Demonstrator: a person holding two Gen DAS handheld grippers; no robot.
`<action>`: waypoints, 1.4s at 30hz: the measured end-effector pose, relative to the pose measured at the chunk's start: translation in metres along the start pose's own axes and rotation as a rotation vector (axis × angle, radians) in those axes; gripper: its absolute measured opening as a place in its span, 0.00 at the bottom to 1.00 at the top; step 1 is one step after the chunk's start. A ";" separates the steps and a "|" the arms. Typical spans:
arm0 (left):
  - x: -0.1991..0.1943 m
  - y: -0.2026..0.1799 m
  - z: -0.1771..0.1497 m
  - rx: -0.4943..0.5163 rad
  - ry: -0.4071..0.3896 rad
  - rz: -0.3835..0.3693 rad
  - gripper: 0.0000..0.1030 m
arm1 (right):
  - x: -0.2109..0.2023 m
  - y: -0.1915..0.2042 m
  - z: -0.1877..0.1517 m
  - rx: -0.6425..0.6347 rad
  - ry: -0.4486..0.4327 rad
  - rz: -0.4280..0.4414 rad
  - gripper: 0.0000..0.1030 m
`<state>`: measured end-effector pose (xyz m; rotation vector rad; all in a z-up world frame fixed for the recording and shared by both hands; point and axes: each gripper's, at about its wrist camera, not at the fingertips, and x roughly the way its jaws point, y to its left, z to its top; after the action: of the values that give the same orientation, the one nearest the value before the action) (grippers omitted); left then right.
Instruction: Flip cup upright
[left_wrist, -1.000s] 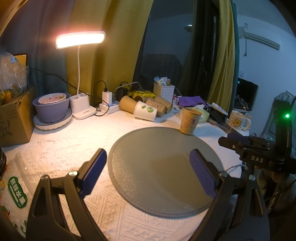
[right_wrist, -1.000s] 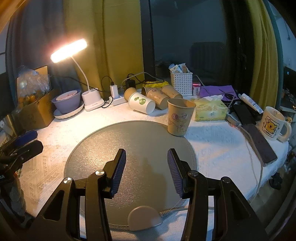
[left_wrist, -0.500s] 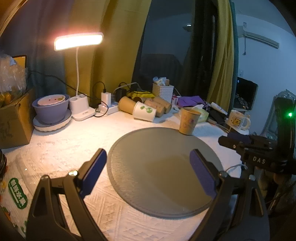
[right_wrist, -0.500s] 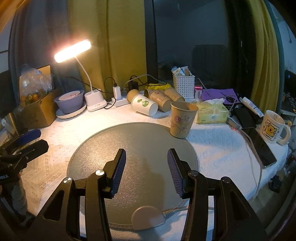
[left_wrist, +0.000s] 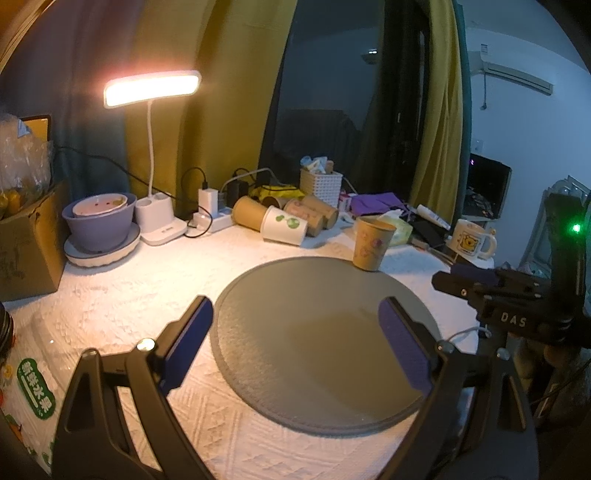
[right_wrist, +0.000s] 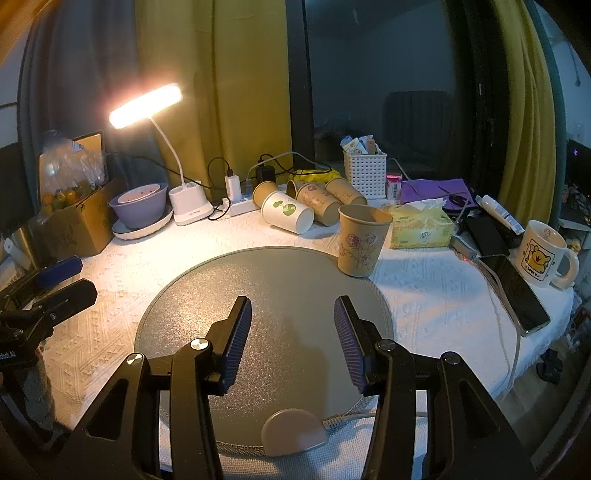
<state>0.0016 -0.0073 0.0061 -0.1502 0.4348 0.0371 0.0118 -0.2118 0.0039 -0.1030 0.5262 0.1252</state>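
A tan paper cup with a flower print (right_wrist: 362, 245) stands upright, mouth up, at the far right edge of the round grey mat (right_wrist: 258, 295); it also shows in the left wrist view (left_wrist: 372, 243). My right gripper (right_wrist: 292, 326) is open and empty, low over the mat's near part, well short of the cup. My left gripper (left_wrist: 295, 325) is wide open and empty over the mat (left_wrist: 317, 332) from the left side. The right gripper's body (left_wrist: 506, 306) shows at the right of the left wrist view.
Several paper cups lie on their sides (right_wrist: 291, 212) behind the mat, by a power strip (right_wrist: 240, 205) and a lit desk lamp (right_wrist: 184, 206). A tissue box (right_wrist: 419, 229), a phone (right_wrist: 517, 291), a mug (right_wrist: 543, 253), a purple bowl (right_wrist: 140, 206) and a cardboard box (right_wrist: 77, 225) ring the table.
Both grippers have drawn back slightly from the table; the cup looks a little farther away. The cup has stayed upright and both grippers have stayed open.
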 end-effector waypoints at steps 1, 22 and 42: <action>0.000 0.000 0.000 0.001 0.000 -0.001 0.89 | 0.000 0.000 0.000 0.000 0.000 0.001 0.48; 0.000 -0.002 0.000 0.002 -0.001 -0.001 0.89 | 0.000 0.000 -0.001 0.000 -0.002 0.001 0.48; 0.046 -0.013 0.013 0.004 0.086 0.018 0.89 | 0.020 -0.012 0.011 -0.037 0.024 0.008 0.48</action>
<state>0.0502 -0.0175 0.0002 -0.1437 0.5218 0.0478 0.0355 -0.2202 0.0040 -0.1388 0.5488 0.1418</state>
